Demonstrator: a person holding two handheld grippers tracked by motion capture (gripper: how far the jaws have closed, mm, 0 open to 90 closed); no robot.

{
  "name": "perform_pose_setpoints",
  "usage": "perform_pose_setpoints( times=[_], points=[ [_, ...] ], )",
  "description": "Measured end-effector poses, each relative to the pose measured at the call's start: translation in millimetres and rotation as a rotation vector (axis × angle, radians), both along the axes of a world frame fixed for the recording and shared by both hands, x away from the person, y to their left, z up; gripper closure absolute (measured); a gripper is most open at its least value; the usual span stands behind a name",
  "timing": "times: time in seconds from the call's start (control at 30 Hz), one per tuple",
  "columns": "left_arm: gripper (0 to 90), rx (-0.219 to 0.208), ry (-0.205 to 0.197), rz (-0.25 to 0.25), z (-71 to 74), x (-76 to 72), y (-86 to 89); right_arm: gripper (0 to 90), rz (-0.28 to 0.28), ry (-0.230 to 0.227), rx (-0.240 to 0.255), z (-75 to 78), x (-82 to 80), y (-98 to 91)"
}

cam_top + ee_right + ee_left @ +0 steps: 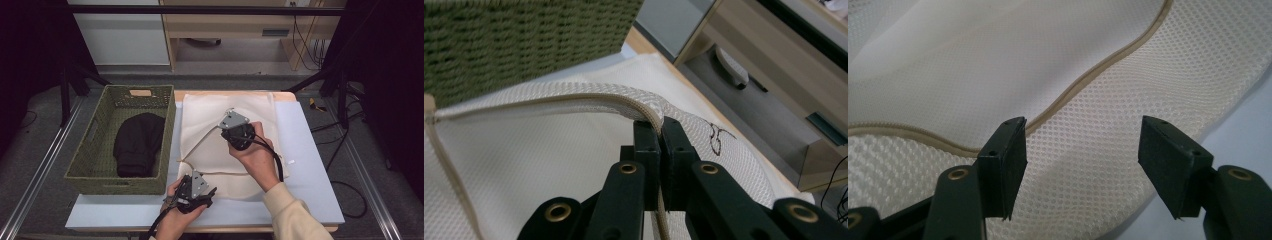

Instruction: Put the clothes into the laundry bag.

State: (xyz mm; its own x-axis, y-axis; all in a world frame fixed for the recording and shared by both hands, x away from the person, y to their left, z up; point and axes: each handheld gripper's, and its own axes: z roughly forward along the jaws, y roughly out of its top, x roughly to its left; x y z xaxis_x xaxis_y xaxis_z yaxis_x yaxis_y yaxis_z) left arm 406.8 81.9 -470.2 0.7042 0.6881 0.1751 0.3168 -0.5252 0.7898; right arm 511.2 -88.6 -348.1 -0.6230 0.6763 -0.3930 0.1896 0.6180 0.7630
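A white mesh bag [220, 112] with a beige-trimmed opening lies spread on the pale blue table [310, 150]. My right gripper [232, 131] hangs over the middle of the bag, pointing down. In the right gripper view its jaws [660, 130] are shut on the bag's trimmed edge [589, 100], which is pulled up off the lower layer. My left gripper [196, 182] sits at the bag's near left corner. In the left gripper view it [1083, 150] stands open just above the mesh [1108, 130], with nothing pinched and the trim [1098, 70] running past its left jaw.
A green woven basket [115, 184] stands left of the bag, holding a black garment [137, 142]. The table's bare surface runs to the right of the bag and along the front edge. Beyond the table stand a wooden shelf unit [235, 25] and cables.
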Motion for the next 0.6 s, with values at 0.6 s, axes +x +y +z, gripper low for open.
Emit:
perform_pose_setpoints(
  times=[0.6],
  points=[
    [37.1,0.002,-0.016,-0.008,0.1,6.9,-6.8,87.8,-0.007,-0.071,0.109,30.6,19.8,3.3]
  ],
)
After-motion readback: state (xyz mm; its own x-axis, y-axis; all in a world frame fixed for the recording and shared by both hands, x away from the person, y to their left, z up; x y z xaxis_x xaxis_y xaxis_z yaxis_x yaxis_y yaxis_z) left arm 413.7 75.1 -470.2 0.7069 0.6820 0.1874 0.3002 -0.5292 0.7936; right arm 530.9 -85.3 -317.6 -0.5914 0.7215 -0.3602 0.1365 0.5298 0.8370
